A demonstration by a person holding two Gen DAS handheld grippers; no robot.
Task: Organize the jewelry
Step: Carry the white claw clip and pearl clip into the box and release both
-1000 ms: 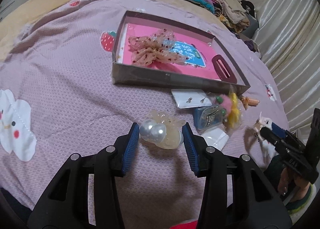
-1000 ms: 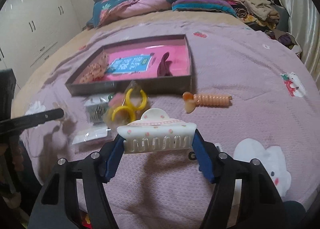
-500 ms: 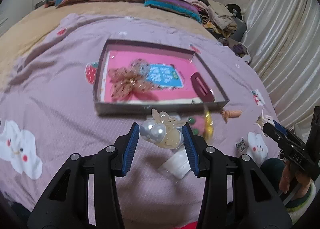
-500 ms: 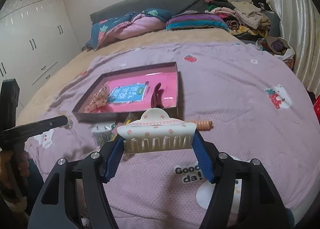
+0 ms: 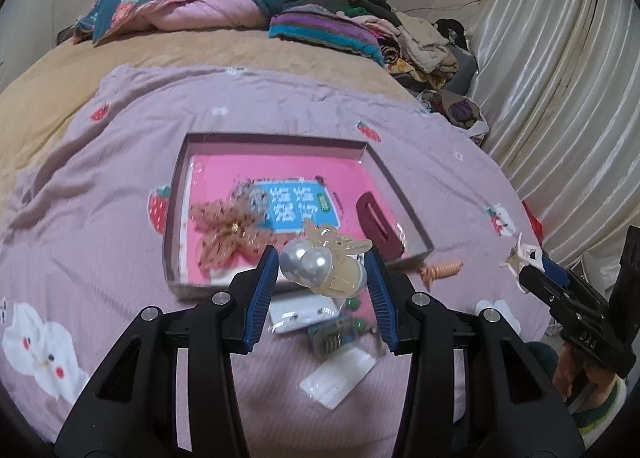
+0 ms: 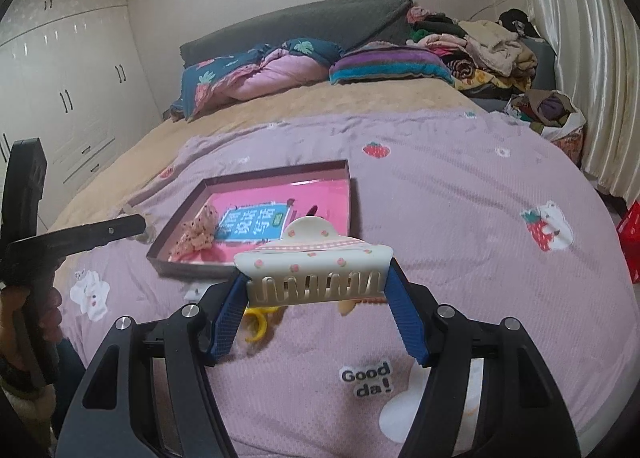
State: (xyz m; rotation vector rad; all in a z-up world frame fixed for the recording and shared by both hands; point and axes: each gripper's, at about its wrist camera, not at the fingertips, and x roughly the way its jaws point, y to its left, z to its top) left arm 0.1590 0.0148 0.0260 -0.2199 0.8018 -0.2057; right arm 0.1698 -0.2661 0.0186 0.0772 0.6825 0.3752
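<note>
Meanwhile, above the bed, the left claw is clamped on a pearl hair clip and the right claw on a white claw clip, its long axis crosswise; the open box lies just ahead, nearer the left.

The blanket reads "Good da!" (the right gripper body, "DAS").

The left claw tilts downward, its blue pads pressed on a pearl hair clip held in the air. The right claw also tilts downward, spread wider and clamped on a white hair clip.
</note>
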